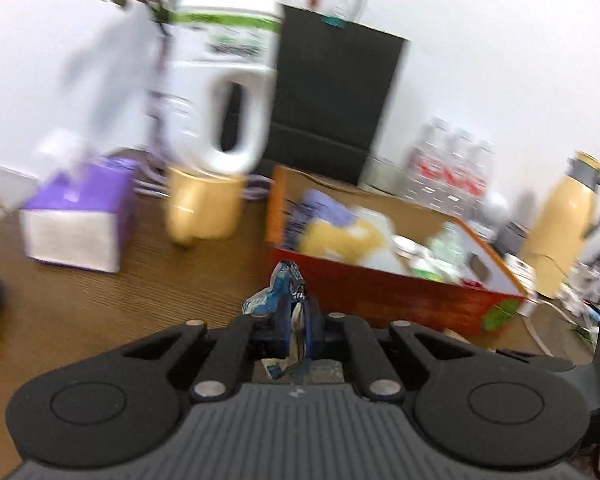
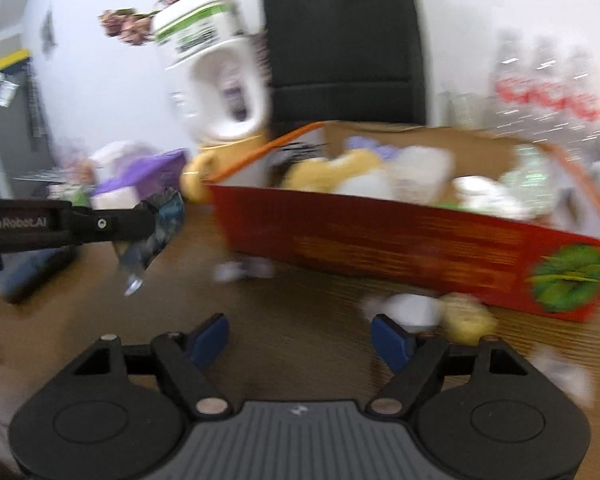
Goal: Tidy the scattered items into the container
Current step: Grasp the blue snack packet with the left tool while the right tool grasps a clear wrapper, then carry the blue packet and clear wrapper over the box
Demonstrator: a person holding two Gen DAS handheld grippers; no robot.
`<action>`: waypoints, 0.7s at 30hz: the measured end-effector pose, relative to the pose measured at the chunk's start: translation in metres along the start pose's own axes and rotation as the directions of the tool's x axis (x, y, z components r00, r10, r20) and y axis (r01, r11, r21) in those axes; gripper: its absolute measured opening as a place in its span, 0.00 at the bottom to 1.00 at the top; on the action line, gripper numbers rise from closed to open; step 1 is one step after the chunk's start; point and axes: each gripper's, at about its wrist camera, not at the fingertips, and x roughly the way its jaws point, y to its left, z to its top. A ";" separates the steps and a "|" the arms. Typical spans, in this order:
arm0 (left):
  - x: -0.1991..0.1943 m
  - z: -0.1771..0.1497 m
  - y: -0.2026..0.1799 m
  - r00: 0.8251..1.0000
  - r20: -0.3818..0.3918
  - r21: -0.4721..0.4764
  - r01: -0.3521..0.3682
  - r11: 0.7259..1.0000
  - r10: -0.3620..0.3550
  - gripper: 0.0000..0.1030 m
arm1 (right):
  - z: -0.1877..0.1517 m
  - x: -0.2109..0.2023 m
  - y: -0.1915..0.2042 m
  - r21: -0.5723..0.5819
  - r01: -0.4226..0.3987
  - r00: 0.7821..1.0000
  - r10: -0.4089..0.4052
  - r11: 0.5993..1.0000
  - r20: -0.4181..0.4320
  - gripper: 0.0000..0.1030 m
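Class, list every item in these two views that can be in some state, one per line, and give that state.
left gripper: shut on the blue wrapper
blue wrapper: crumpled, pinched, lifted off the table
right gripper: open, nothing between its pads
red cardboard box: open-topped, partly filled
yellow thermos jug: upright, lid on
white handled jug: upside down on a yellow container
purple tissue box: tissue sticking out
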 end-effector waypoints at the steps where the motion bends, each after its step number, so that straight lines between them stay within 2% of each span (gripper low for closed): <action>1: 0.000 0.001 0.006 1.000 0.002 -0.007 -0.024 1.000 0.024 0.07 | 0.005 0.008 0.006 -0.001 -0.032 0.999 0.032 0.999 -0.006 0.74; 7: 0.006 0.003 0.024 0.998 0.015 -0.027 -0.053 0.998 0.054 0.07 | 0.025 0.054 0.036 0.023 -0.063 0.996 0.064 0.998 -0.056 0.69; 13: 0.010 -0.001 0.035 0.999 0.019 -0.066 -0.036 0.997 0.037 0.07 | 0.034 0.076 0.055 0.013 -0.018 0.999 0.018 1.000 -0.049 0.68; 15: 0.013 -0.002 0.039 1.000 0.013 -0.088 -0.024 0.996 0.025 0.07 | 0.034 0.080 0.060 -0.015 0.006 0.999 -0.006 1.000 -0.044 0.65; 18: 0.016 -0.005 0.041 1.000 0.010 -0.084 -0.029 0.996 0.030 0.07 | 0.032 0.081 0.068 -0.087 0.048 0.998 -0.052 0.995 -0.044 0.55; 21: 0.018 -0.007 0.040 1.000 -0.003 -0.075 -0.013 0.997 0.013 0.07 | 0.028 0.076 0.068 -0.126 0.085 0.995 -0.090 0.988 -0.033 0.35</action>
